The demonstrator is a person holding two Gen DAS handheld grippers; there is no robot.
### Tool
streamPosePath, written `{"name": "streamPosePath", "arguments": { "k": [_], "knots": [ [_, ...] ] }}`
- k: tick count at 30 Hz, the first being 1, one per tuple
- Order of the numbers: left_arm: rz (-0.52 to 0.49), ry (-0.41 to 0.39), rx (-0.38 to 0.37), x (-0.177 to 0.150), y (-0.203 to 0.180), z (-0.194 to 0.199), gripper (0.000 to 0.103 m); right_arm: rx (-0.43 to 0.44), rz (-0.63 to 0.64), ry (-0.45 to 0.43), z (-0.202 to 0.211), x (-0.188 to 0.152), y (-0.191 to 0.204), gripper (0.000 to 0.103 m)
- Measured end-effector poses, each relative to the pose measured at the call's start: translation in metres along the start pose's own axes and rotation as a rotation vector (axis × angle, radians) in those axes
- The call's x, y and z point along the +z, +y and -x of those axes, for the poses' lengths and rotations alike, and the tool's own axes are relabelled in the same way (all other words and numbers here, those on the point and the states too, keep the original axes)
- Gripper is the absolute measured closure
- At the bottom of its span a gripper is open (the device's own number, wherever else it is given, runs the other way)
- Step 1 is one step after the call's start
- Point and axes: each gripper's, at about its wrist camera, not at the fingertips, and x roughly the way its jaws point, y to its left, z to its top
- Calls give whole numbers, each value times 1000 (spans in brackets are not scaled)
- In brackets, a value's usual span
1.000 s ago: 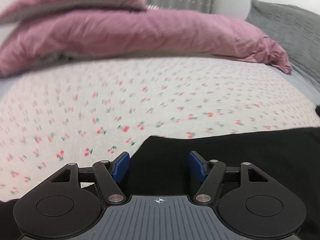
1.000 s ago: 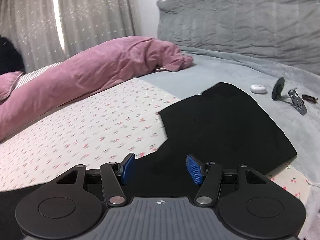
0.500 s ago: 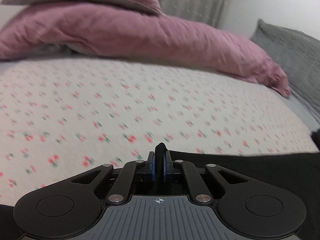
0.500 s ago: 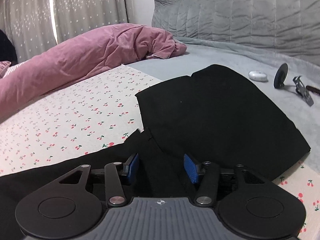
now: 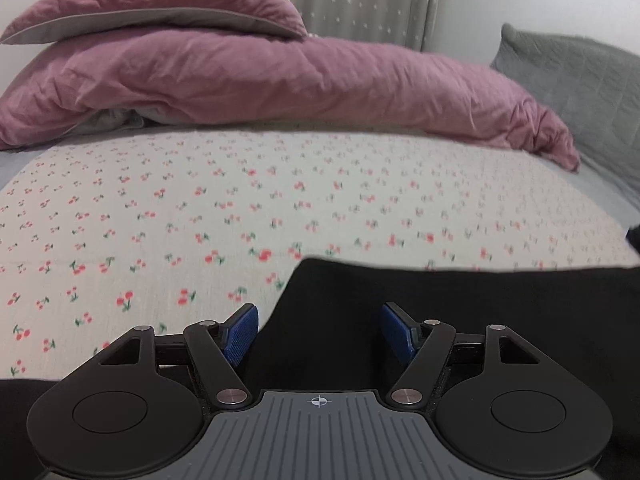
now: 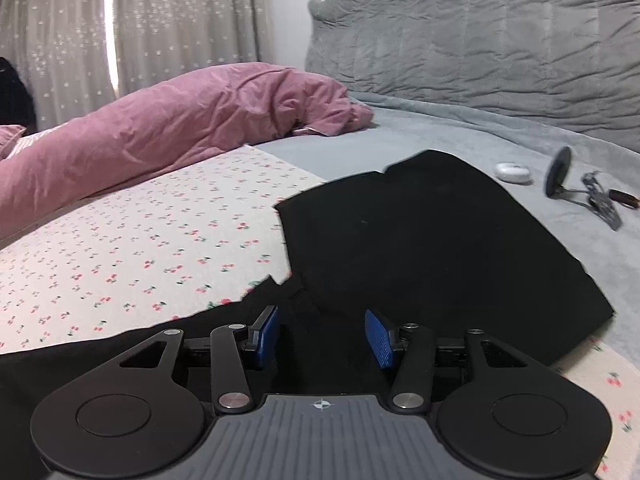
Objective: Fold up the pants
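— Two grippers: what state?
— Left gripper (image 5: 319, 332) has just sprung apart, right gripper (image 6: 322, 334) narrowed slightly; both gape, gripping nothing, above black fabric pants (image 6: 432, 248) on the cherry-print bed sheet (image 5: 280, 208).

Open right tool (image 6: 320, 332) over black pants (image 6: 420, 240)

Bed (image 6: 460, 128): covered by a grey sheet, with a grey quilted headboard behind.
Cherry-print cloth (image 5: 280, 208): lies flat over the bed.
Black pants (image 6: 420, 240): lie partly on the cherry-print cloth, partly on the grey sheet, one part folded over.
Pink duvet (image 5: 280, 80): bunched along the far edge.
Small white case (image 6: 513, 171): on the grey sheet, near the pants.
Dark stand with round disc (image 6: 560, 172): just beside the case.
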Motion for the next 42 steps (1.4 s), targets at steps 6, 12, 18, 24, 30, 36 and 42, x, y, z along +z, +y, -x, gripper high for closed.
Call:
{"name": "streamPosePath", "arguments": {
  "k": [6,12,18,24,30,36,42],
  "knots": [
    [-19,10,21,-7,-7,-8,31,-12,137,8,-12,3,23,58],
    [-48,9,45,-8,-14,-11,29,1,203,-34,0,7,31,68],
    [-39,11,44,-7,-14,-12,28,-5,224,54,-13,3,33,76],
    [-43,11,47,-8,-14,-12,28,-47,268,64,-17,0,40,76],
    [-50,9,53,-10,-16,-12,28,-11,272,88,-16,-3,42,98],
    [-65,4,41,-9,-18,-7,28,-194,416,41,-11,-8,55,101],
    [-87,2,74,-9,-28,3,28,-238,407,4,3,-3,58,71]
  ]
}}
